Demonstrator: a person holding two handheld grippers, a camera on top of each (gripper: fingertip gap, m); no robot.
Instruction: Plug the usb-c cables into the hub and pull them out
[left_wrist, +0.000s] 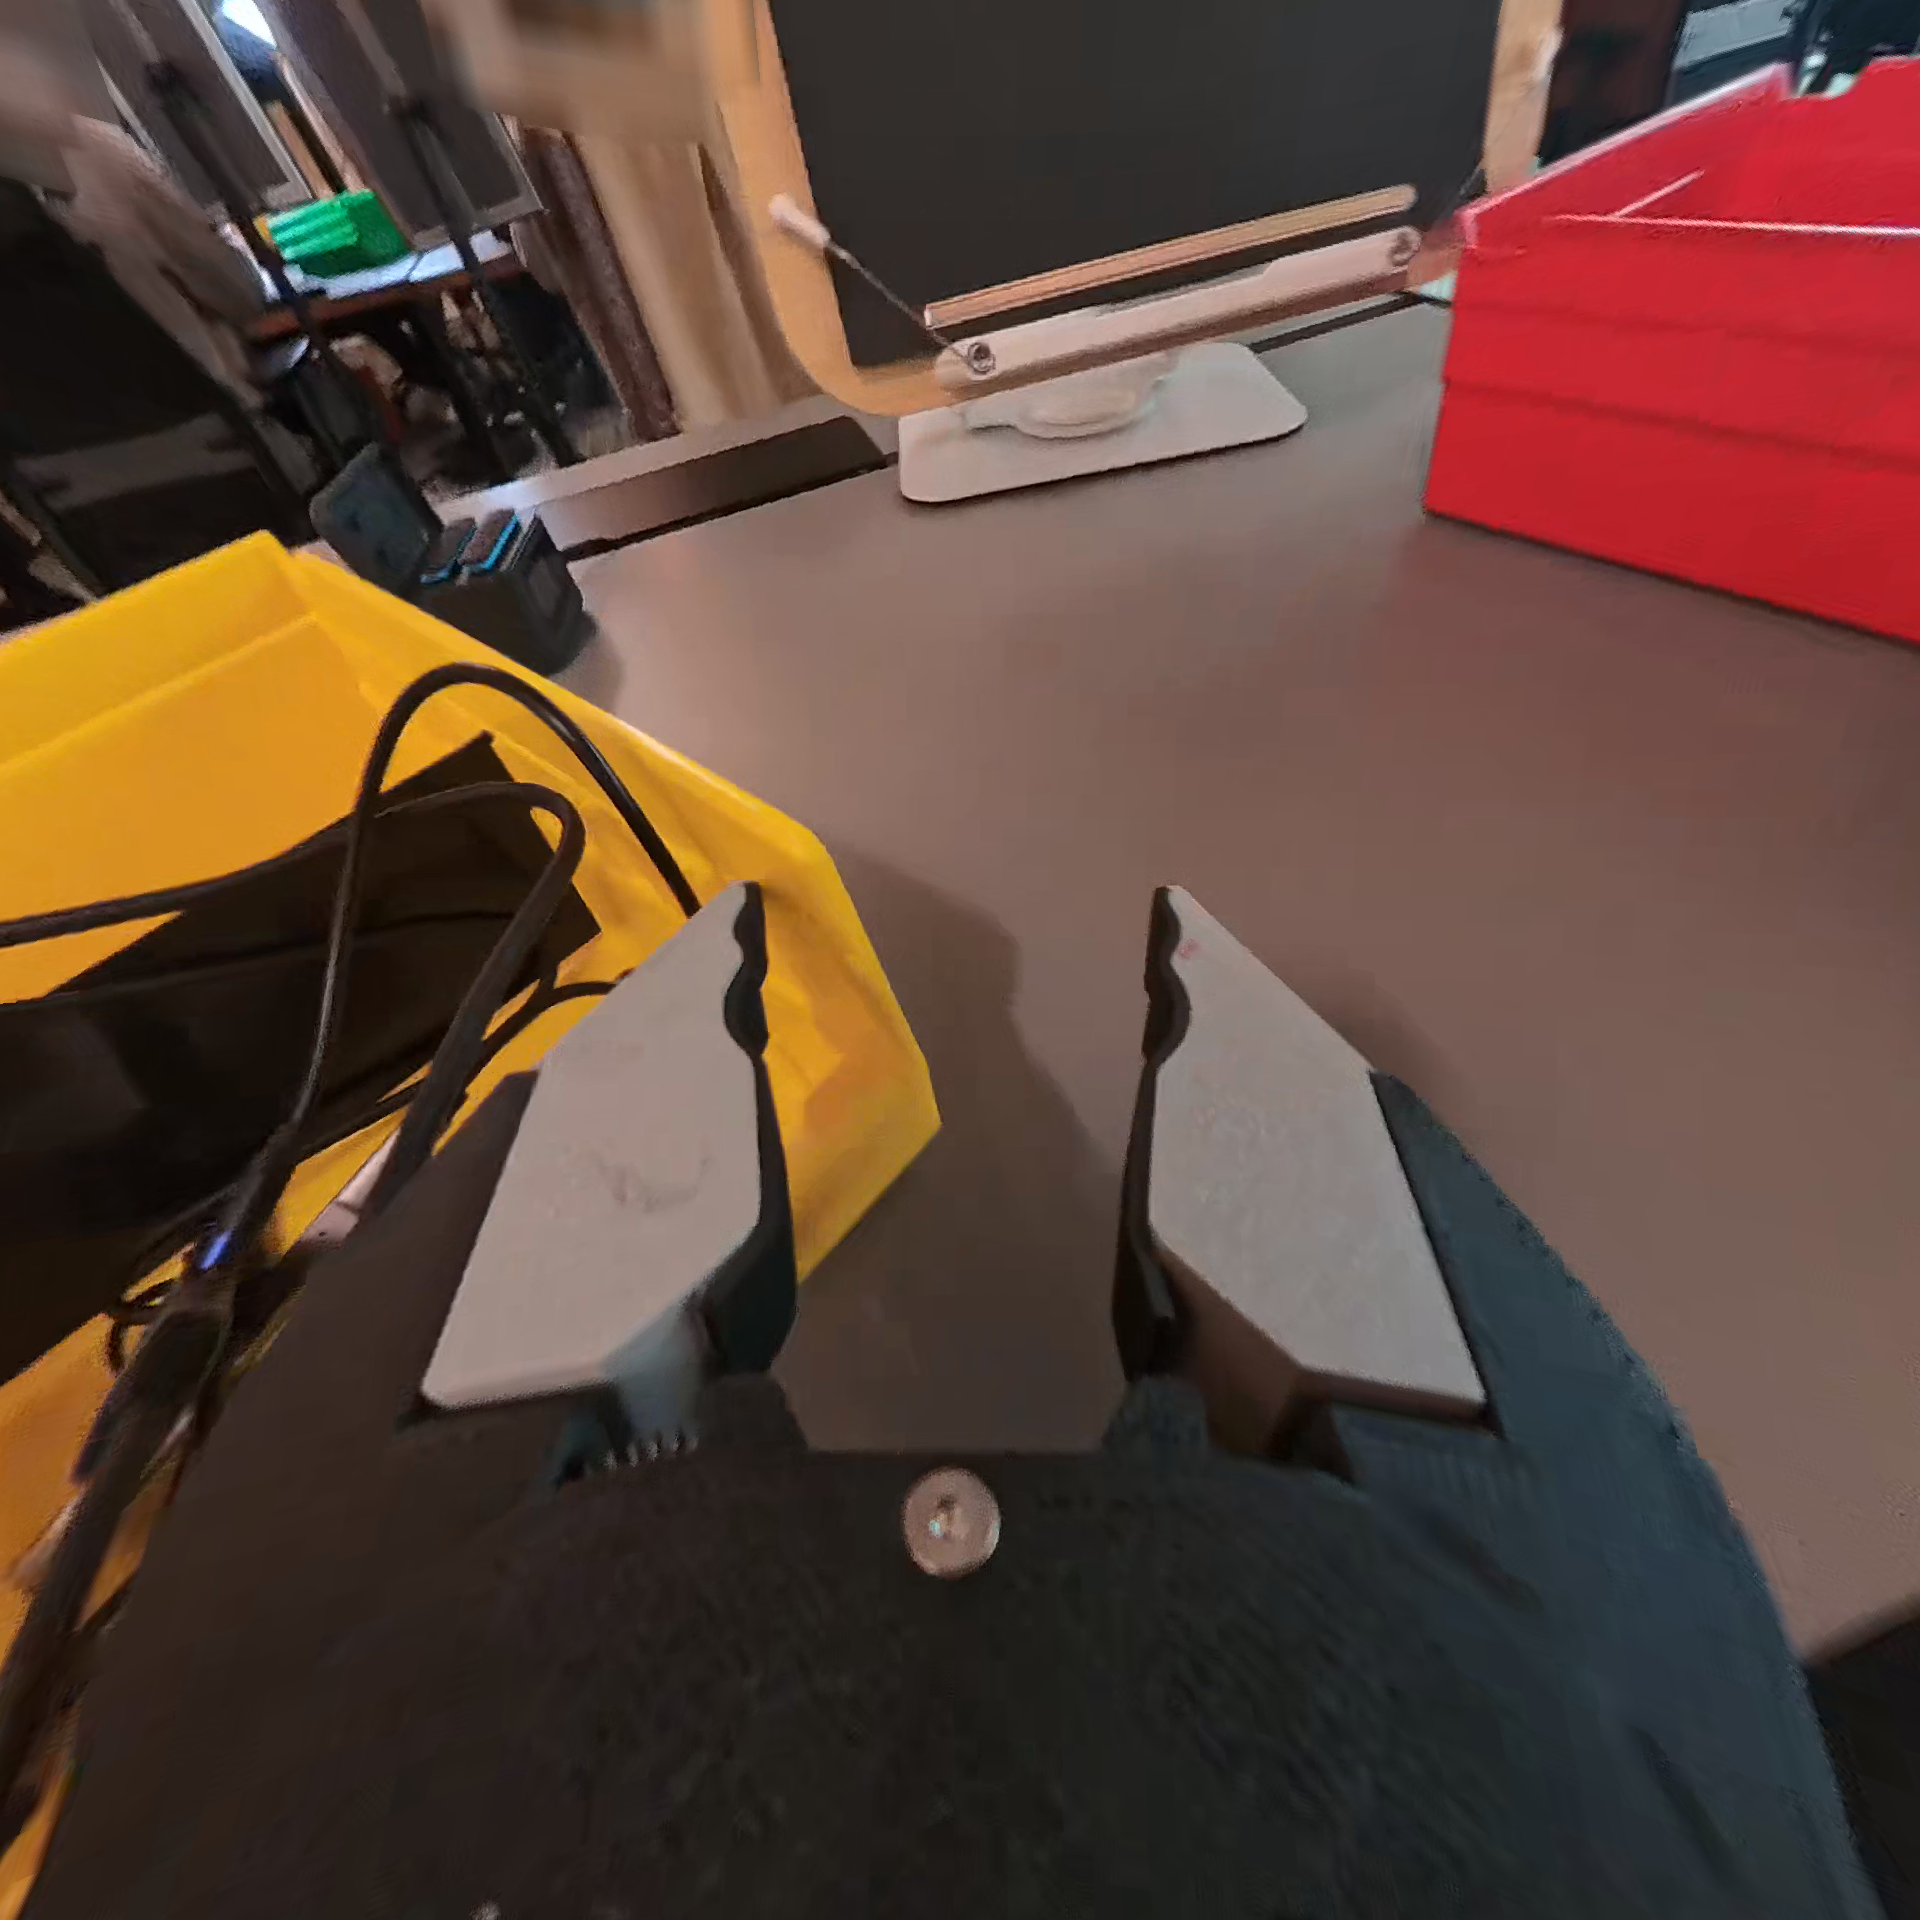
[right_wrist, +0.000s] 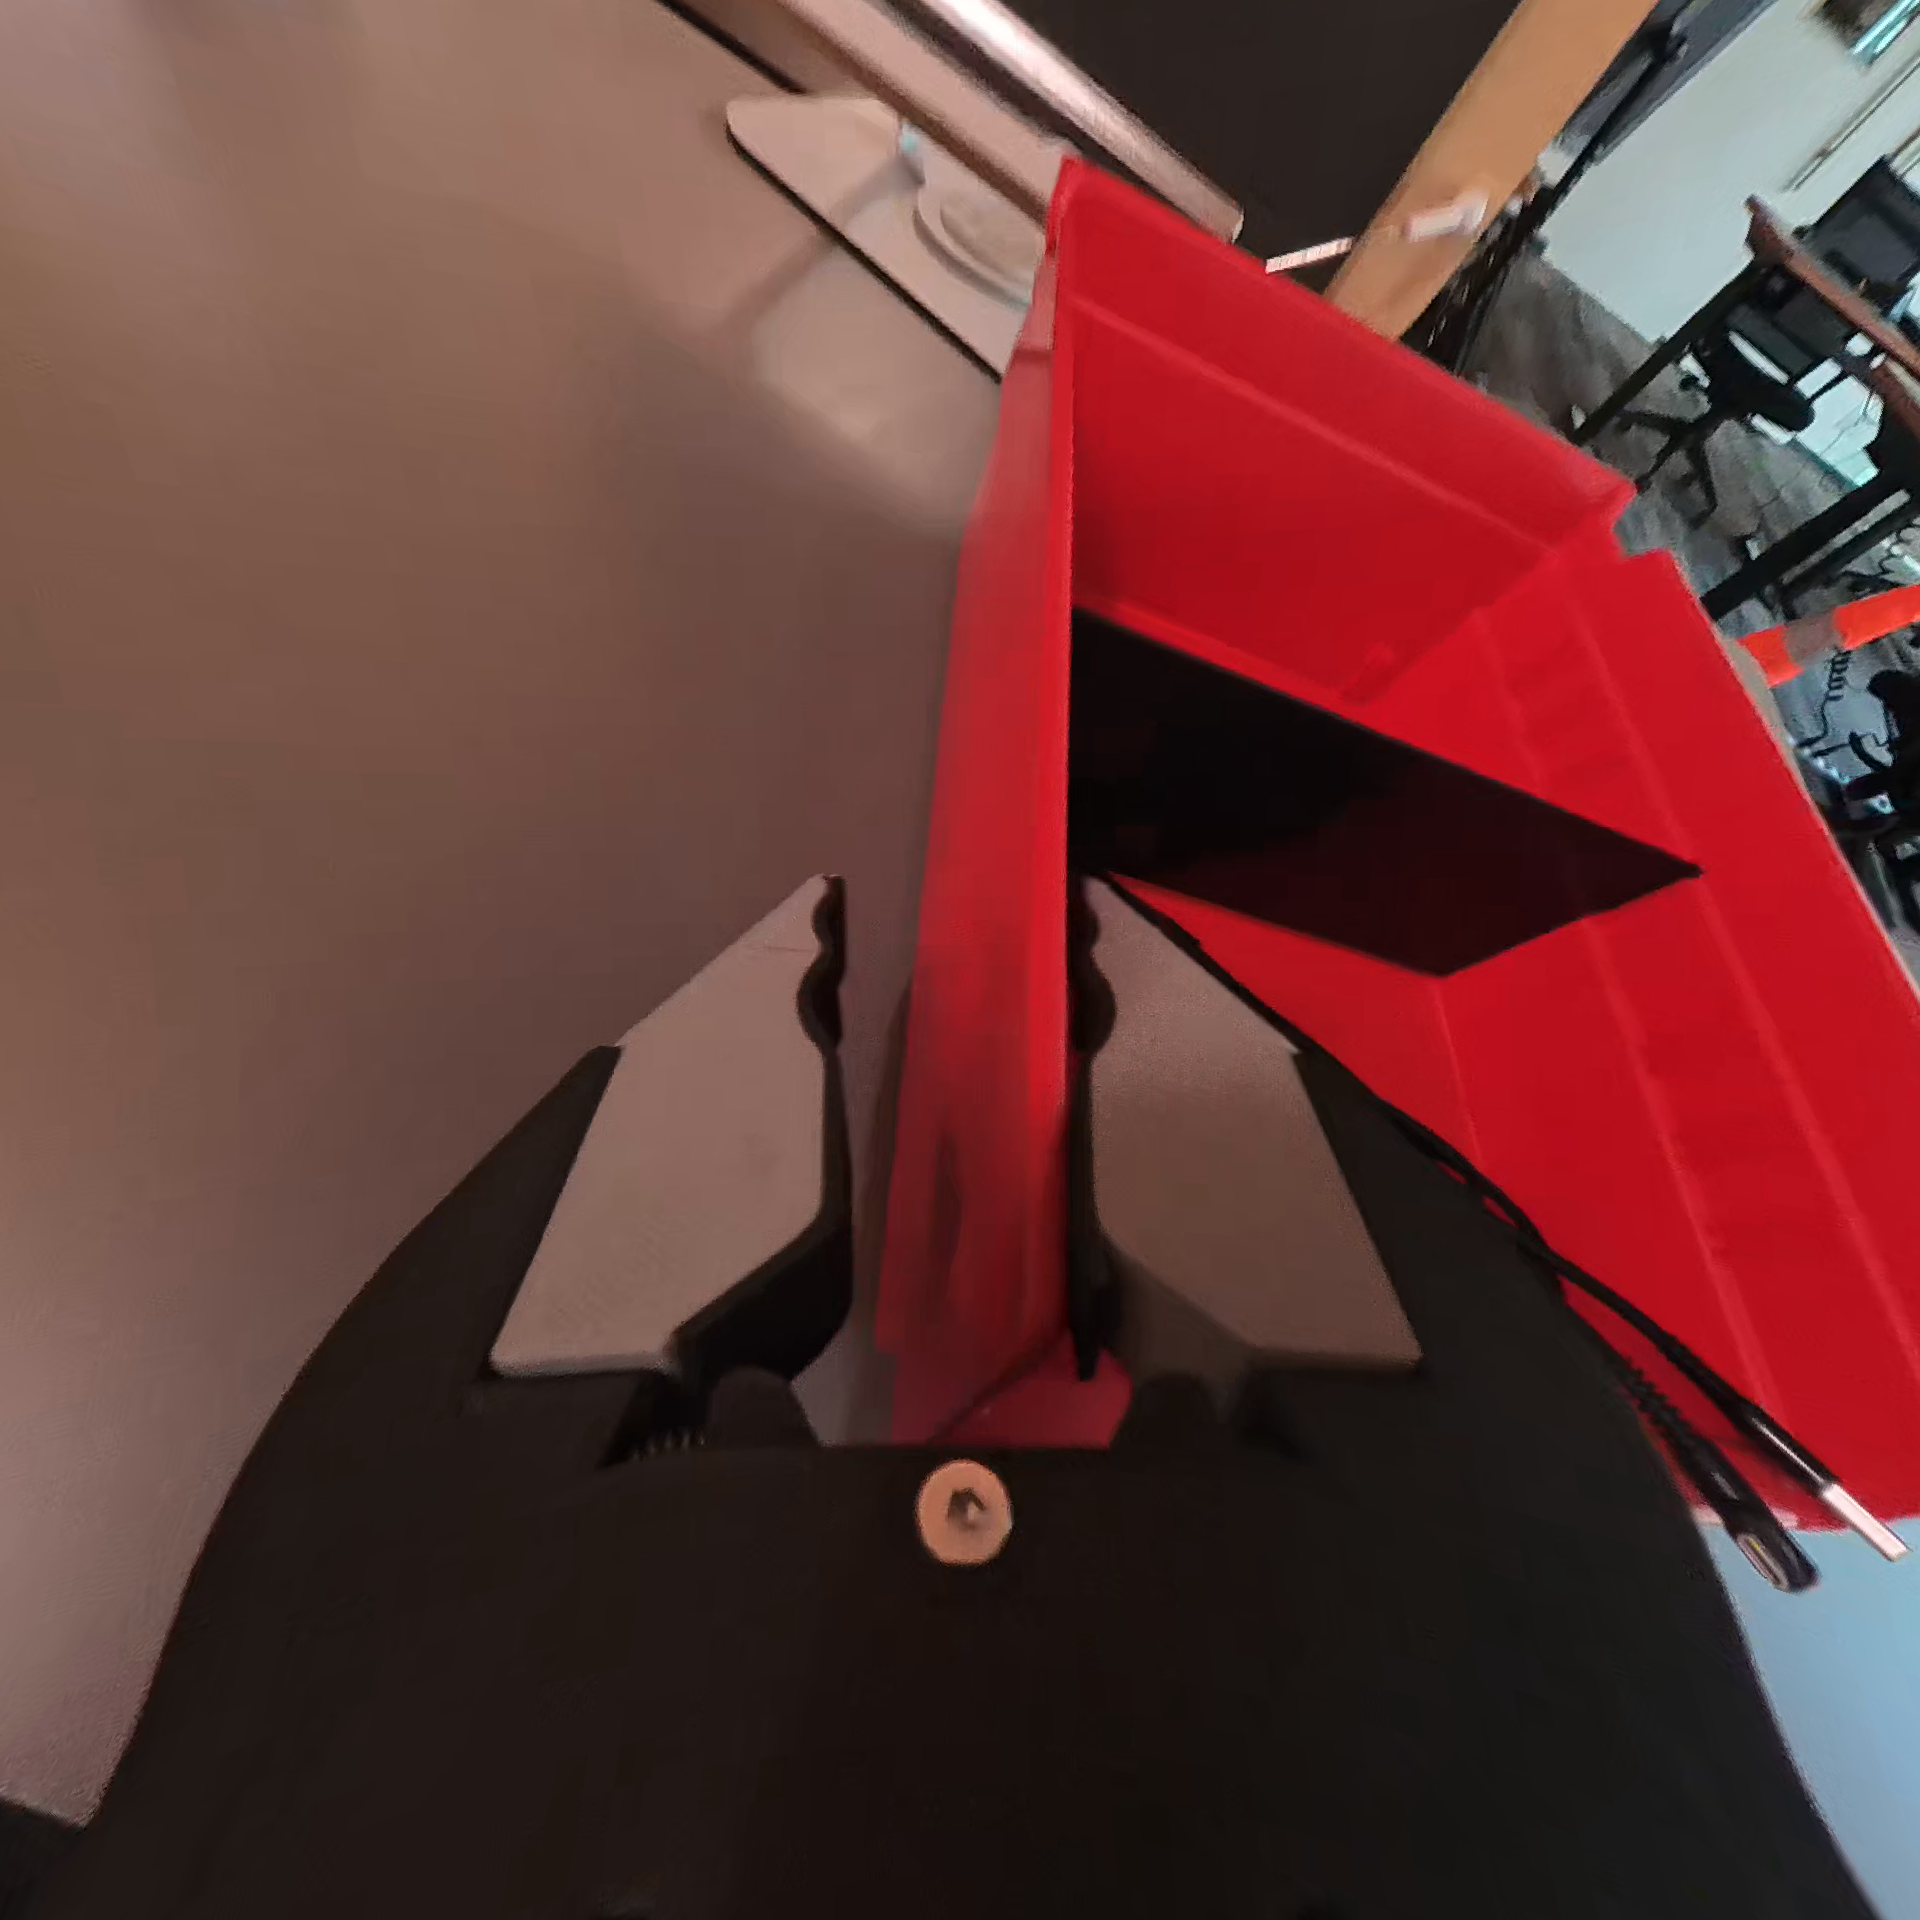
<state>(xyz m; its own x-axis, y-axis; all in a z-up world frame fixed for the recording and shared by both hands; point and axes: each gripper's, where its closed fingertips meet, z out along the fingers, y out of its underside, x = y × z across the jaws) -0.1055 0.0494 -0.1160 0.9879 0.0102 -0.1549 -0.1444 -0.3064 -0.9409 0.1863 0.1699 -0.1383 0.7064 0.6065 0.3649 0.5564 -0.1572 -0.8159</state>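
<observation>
At my far left sits the yellow bin (left_wrist: 810, 997), black cables (left_wrist: 468, 831) looped over its dark contents. My left tongs (left_wrist: 951, 935) hang released and empty just beside it, over the bare bench (left_wrist: 1247, 779). A monitor stand (left_wrist: 1101, 426) rests farther back. My right tongs (right_wrist: 961, 935) straddle the red bin (right_wrist: 1299, 468) wall, possibly not yet pinching it. A cable plug (right_wrist: 1787, 1569) dangles at that bin's near edge.
</observation>
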